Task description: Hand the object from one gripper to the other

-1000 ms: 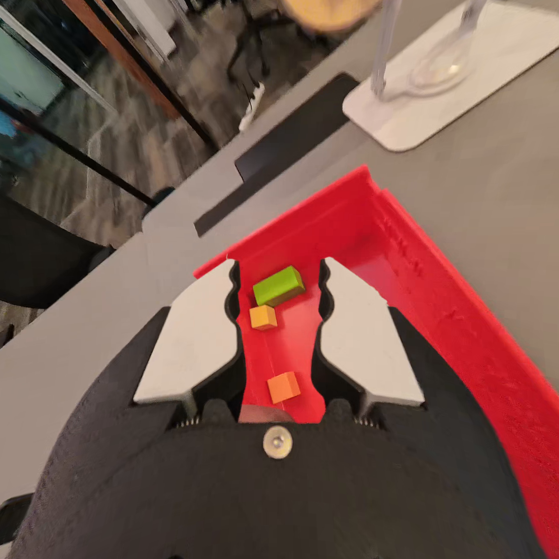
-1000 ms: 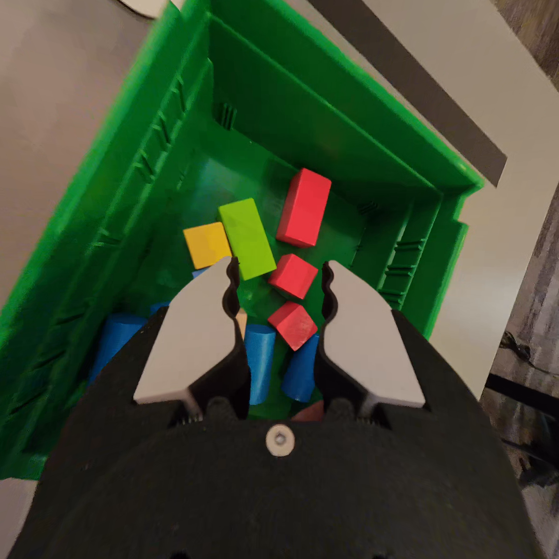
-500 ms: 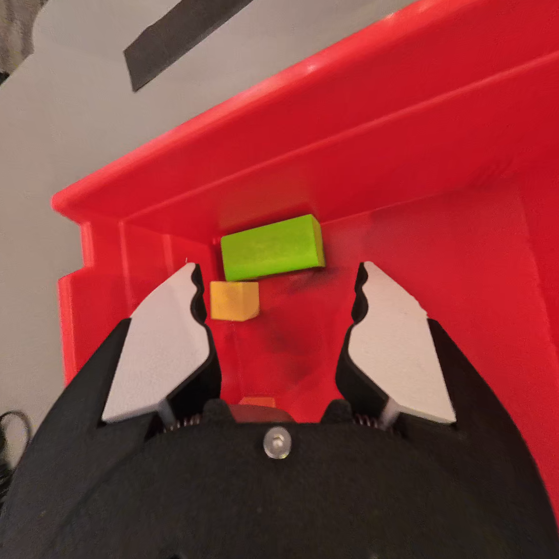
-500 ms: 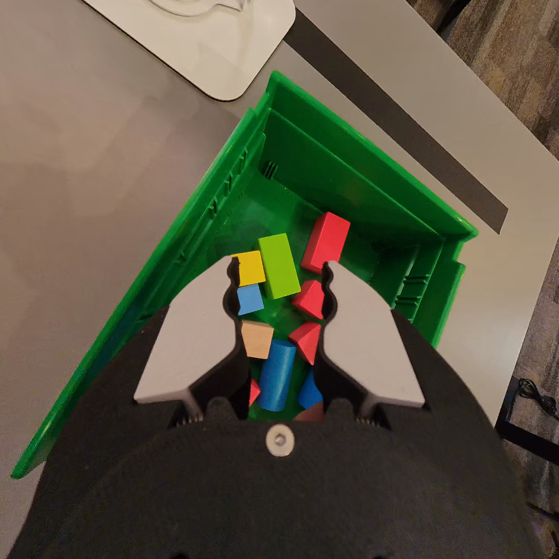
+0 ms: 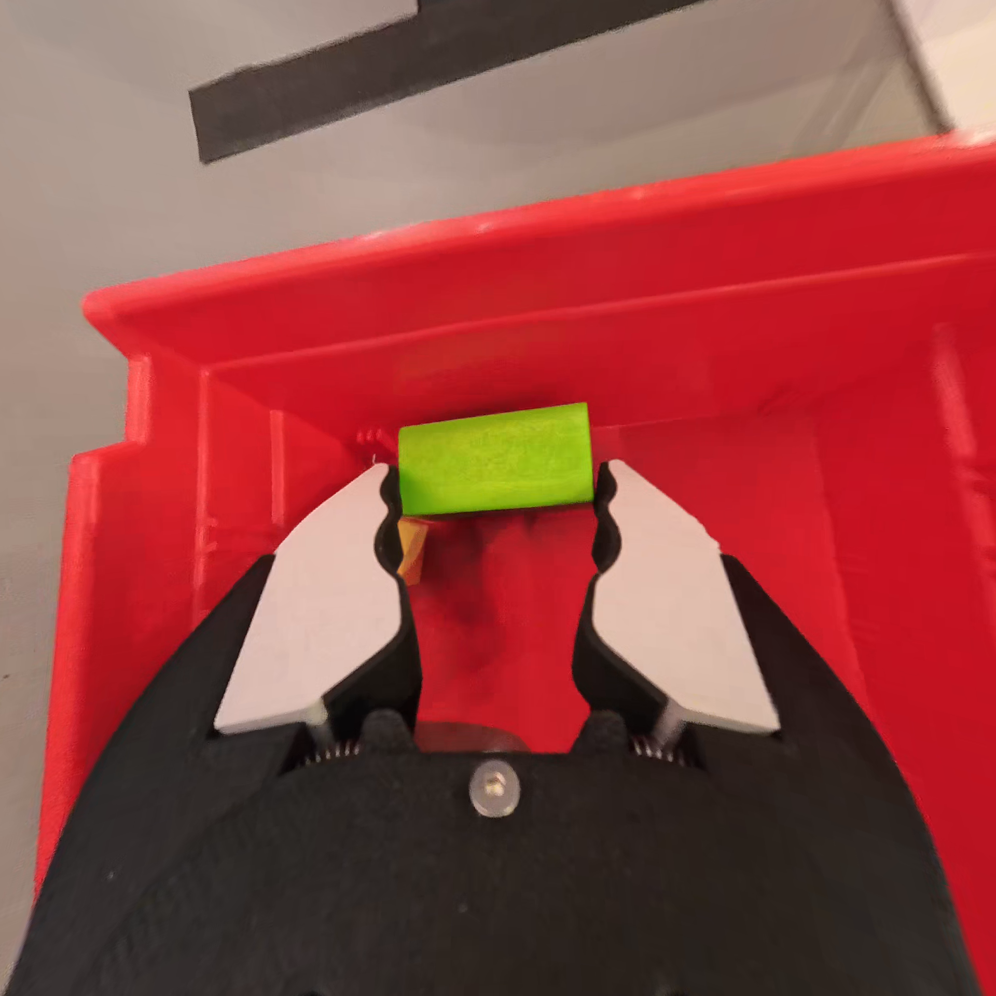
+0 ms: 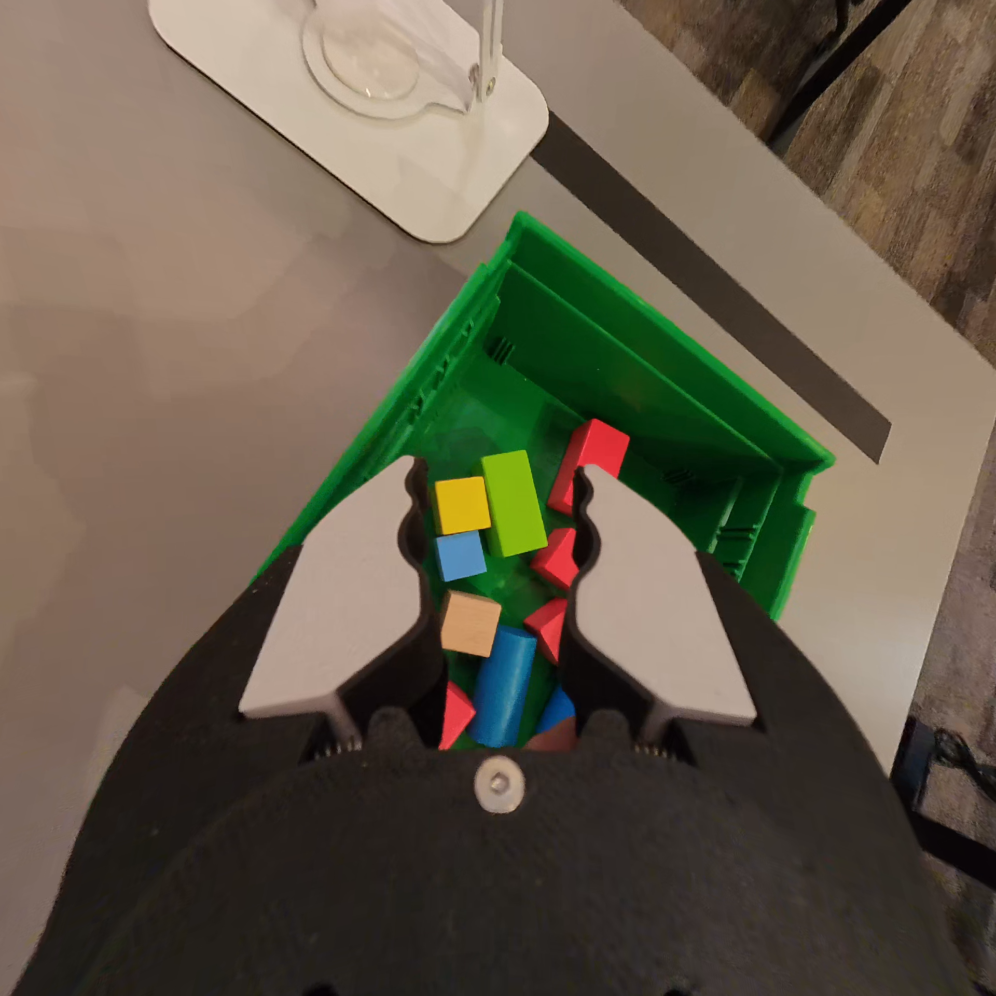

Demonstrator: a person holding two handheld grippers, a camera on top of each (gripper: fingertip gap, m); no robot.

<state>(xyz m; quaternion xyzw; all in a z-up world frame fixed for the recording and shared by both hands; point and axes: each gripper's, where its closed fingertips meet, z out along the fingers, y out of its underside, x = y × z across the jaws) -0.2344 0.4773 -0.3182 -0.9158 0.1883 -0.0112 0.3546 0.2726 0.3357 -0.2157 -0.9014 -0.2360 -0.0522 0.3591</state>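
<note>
In the left wrist view a lime-green block (image 5: 493, 458) lies crosswise by the far wall of a red bin (image 5: 700, 334). My left gripper (image 5: 493, 485) is down inside the bin with its two fingertips pressed on the block's two ends. An orange cube (image 5: 410, 550) shows partly behind the left finger, under the block. My right gripper (image 6: 496, 469) is open and empty. It hovers above a green bin (image 6: 620, 350) holding several coloured blocks, among them a lime block (image 6: 512, 501), a yellow cube (image 6: 461, 504) and a blue cylinder (image 6: 504, 684).
A white base plate with a clear stand (image 6: 377, 108) sits on the grey table beyond the green bin. A black strip (image 6: 700, 291) runs along the table near its far edge, also in the left wrist view (image 5: 431, 70). Floor lies beyond the right edge. My right fingertips sit around 55 cm from my left ones.
My left gripper dropped into the red bin, opened wide, then closed its fingers onto the ends of the green block. My right gripper rose away from the green bin, staying open.
</note>
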